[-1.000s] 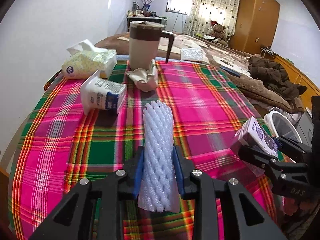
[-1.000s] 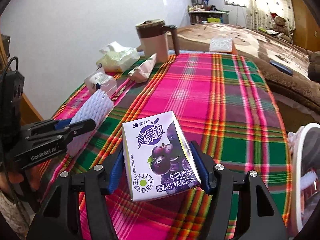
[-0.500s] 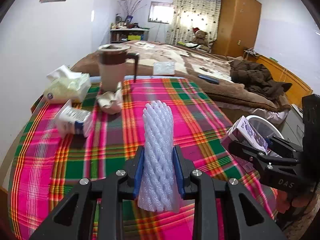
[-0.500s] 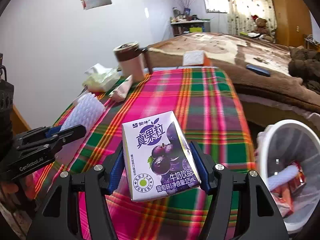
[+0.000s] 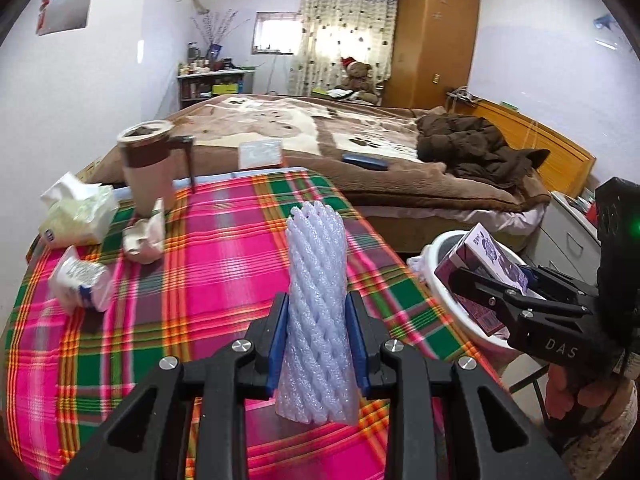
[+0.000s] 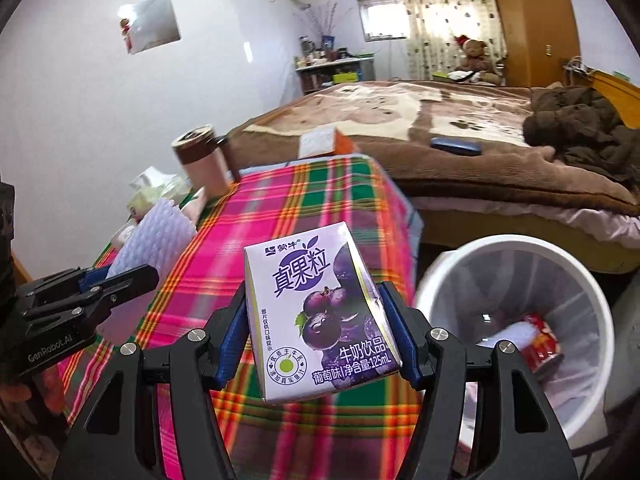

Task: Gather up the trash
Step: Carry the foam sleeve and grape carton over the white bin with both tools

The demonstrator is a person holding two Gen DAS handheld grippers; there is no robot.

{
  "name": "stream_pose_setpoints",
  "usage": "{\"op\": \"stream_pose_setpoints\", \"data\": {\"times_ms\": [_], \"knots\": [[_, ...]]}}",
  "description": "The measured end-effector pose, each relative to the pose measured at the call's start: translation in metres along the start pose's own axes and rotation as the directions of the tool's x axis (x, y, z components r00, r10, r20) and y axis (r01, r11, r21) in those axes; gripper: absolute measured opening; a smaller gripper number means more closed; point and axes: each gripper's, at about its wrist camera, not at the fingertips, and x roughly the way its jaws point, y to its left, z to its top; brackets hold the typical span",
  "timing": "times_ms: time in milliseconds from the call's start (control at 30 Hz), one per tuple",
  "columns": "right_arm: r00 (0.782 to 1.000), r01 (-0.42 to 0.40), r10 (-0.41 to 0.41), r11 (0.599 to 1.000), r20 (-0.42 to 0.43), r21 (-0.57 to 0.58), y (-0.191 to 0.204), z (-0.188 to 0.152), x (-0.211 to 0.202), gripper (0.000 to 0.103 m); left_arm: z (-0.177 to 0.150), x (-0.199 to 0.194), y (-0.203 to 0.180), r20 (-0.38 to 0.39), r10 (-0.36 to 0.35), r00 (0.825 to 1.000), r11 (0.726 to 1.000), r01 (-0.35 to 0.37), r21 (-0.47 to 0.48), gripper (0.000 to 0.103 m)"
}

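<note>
Both hands are carrying trash toward the round white plastic waste bin (image 6: 516, 256), the landmark here, which is standing on the floor just off the corner of the table under the pink, green and orange plaid tablecloth (image 5: 224, 248).

The right gripper (image 6: 320, 336) is clamping a small purple-and-white grape milk-drink carton (image 6: 320, 312) by its two sides, and the carton is hanging near the bin's rim, over the table edge rather than over the opening. The left gripper (image 5: 316, 332) is squeezing a white foam-mesh fruit sleeve (image 5: 318, 300) at its lower half, upright, farther from the bin and above the cloth. A red can (image 6: 540, 344) and something pale are already lying inside the bin.

This looks like the carry step, with the drop not yet made. The next move probably calls for bringing the carton over the bin's mouth before the jaws are let go, then doing the same with the sleeve; since that foam is so light, it may cling to a pad or drift wide of the rim.

The carton is showing large Chinese characters, a grape picture and "125mL" at its lower edge. The right gripper's body is reading "DAS", and the left one's is reading "GenRobot.AI".

Away from the bin, a crumpled white wrapper (image 5: 80, 284) and a beige mug with a brown band (image 5: 148, 164) are sitting on the cloth.
</note>
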Motion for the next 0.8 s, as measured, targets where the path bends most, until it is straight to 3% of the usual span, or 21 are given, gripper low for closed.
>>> {"op": "stream_pose_setpoints", "data": {"times_ms": [400,800], "knots": [[0.99,0.137,-0.139,0.986,0.02,0.091,-0.057,0.001,-0.021,0.063,0.017,0.023,-0.067,-0.01,-0.111,0.994,0.991,0.112,0.073,0.03],[0.963,0.268,-0.269,0.948,-0.017,0.169,-0.108,-0.001,-0.026,0.063,0.023,0.063,-0.122,-0.079,-0.205,0.975,0.973,0.212,0.092,0.03]]}}
